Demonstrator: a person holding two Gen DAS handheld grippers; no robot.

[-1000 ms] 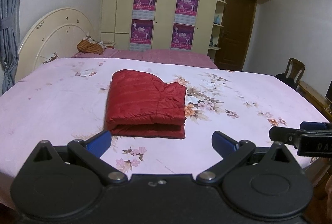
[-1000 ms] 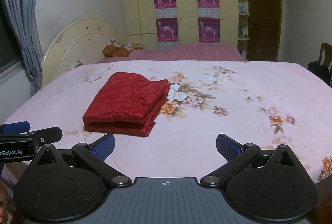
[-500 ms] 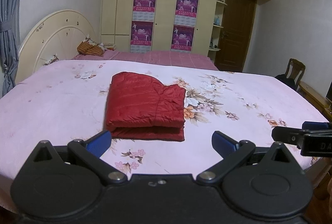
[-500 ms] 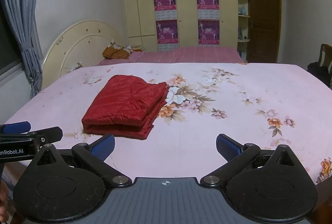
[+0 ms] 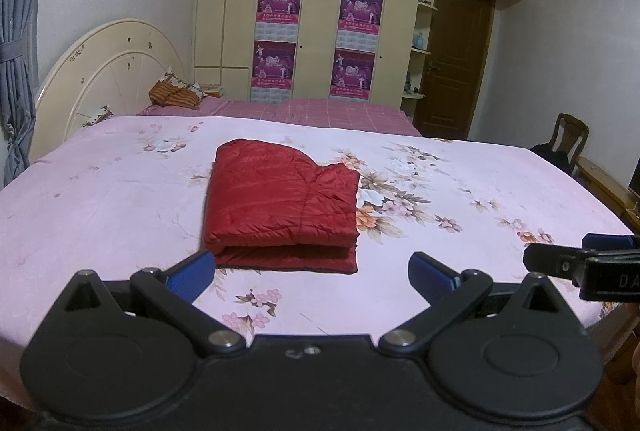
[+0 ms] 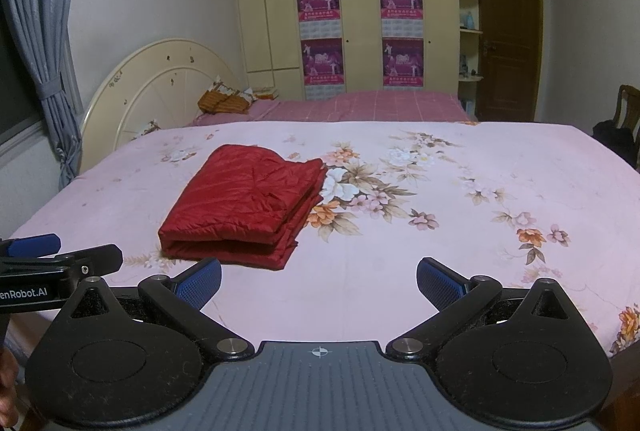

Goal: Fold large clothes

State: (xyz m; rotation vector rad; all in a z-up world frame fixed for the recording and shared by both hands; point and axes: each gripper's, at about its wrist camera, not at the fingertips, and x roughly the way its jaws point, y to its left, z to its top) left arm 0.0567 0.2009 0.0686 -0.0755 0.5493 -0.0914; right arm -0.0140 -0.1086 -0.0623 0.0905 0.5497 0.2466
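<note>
Left gripper (image 5: 310, 267): level at bed's near edge, jaws apart, empty.
Right gripper (image 6: 319, 275): alongside, likewise apart, empty.
Red quilted jacket (image 5: 280, 205): folded on pink floral bedspread (image 5: 460, 187).

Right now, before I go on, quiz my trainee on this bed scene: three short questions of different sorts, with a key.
1. True or false: the red jacket lies folded on the bed.
2. The left tool and right tool are: A) both open, holding nothing; B) both shut on the jacket; C) one open, one shut.
3. Fill in: the jacket's layered fold edge faces ____ the tools.

Key: 1 true; 2 A; 3 toward.
</note>
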